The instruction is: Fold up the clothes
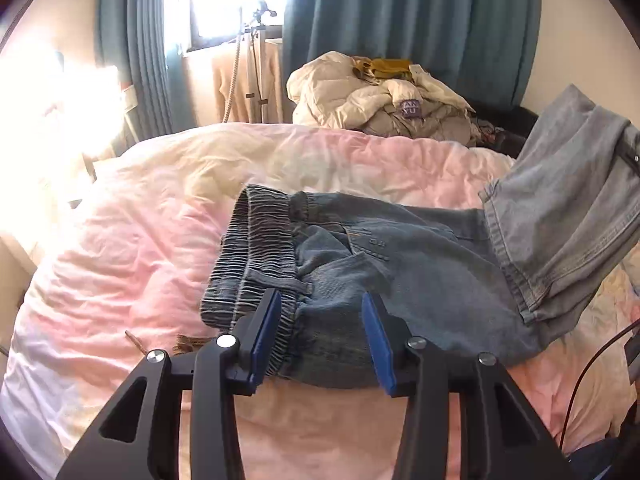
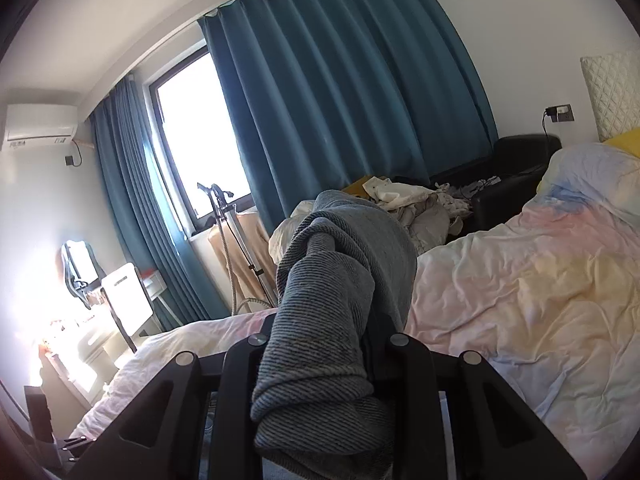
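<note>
A pair of blue jeans (image 1: 400, 264) lies across the pink bed cover (image 1: 140, 240), its elastic waistband (image 1: 256, 248) to the left. My left gripper (image 1: 322, 300) hovers open just over the waist end, blue pads apart, with denim showing between them but not pinched. The paler leg end (image 1: 560, 208) is lifted off the bed at the right, up toward the picture's edge. In the right wrist view my right gripper (image 2: 324, 332) is shut on that bunched denim (image 2: 332, 280), which hides the fingertips.
A pile of pale clothes (image 1: 380, 96) sits beyond the bed's far edge, in front of teal curtains (image 1: 400, 20). A garment steamer stand (image 1: 252, 60) is by the bright window. A black chair (image 2: 516, 176) stands near the pillows. A dark cable (image 1: 592, 360) hangs at the right.
</note>
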Motion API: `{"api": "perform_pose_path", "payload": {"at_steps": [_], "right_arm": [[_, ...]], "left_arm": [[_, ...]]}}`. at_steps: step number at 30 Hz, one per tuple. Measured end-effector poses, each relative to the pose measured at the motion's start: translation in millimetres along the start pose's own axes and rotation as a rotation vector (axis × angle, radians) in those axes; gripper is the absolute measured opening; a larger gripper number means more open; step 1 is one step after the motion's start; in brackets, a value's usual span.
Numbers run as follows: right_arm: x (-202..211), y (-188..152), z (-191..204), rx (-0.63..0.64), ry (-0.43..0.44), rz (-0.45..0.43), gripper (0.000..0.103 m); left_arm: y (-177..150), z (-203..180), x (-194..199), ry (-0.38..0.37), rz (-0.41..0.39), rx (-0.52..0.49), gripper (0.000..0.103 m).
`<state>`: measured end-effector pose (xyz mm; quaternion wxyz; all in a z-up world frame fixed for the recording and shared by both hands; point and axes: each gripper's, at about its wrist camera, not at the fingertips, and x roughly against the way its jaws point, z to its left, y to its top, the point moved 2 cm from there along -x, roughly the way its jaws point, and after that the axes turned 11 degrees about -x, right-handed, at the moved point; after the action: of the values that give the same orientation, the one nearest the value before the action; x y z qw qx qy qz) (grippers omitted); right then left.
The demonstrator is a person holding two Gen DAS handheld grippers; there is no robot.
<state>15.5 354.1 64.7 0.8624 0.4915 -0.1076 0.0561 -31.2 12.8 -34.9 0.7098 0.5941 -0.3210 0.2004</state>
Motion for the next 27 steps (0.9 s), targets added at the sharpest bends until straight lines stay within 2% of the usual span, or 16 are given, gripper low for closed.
{"api": "perform_pose_path", "payload": {"at_steps": [6,10,12,16,21,25,27], "right_arm": [[-15.6,-31.6,73.1,0.159,-0.032,0.009,0.024],[-28.0,-66.9,123.5,0.256,-0.054,0.015,0.024],[-36.1,-90.9,150.5,0.323,-0.067,0.009,0.024],[-57.3,-151.8,202.7,0.463,-0.057,0.032,0.024],[-83.7,-248.9,247.3,0.649,-0.041,0.112,0.024],[-104.8,-327.3,261.6,0.810,-0.040,0.187,0.024],[-110.2,-342.9,259.0,0.833,-0.048,0.190,0.025]], "left_arm": [[-3.0,59.3,-5.2,0.029,-0.031,0.125,0.044],[-6.8,92.0,3.9,-0.033,-0.070,0.222,0.044],[-7.3,108.1,15.5,-0.005,-0.109,0.239,0.044],[-14.9,143.4,24.4,-0.027,-0.142,0.322,0.044],[-28.1,180.5,20.2,-0.057,-0.159,0.435,0.043],[-35.1,195.3,10.7,-0.111,-0.189,0.496,0.043],[-36.3,200.3,5.8,-0.132,-0.197,0.513,0.043]]}}
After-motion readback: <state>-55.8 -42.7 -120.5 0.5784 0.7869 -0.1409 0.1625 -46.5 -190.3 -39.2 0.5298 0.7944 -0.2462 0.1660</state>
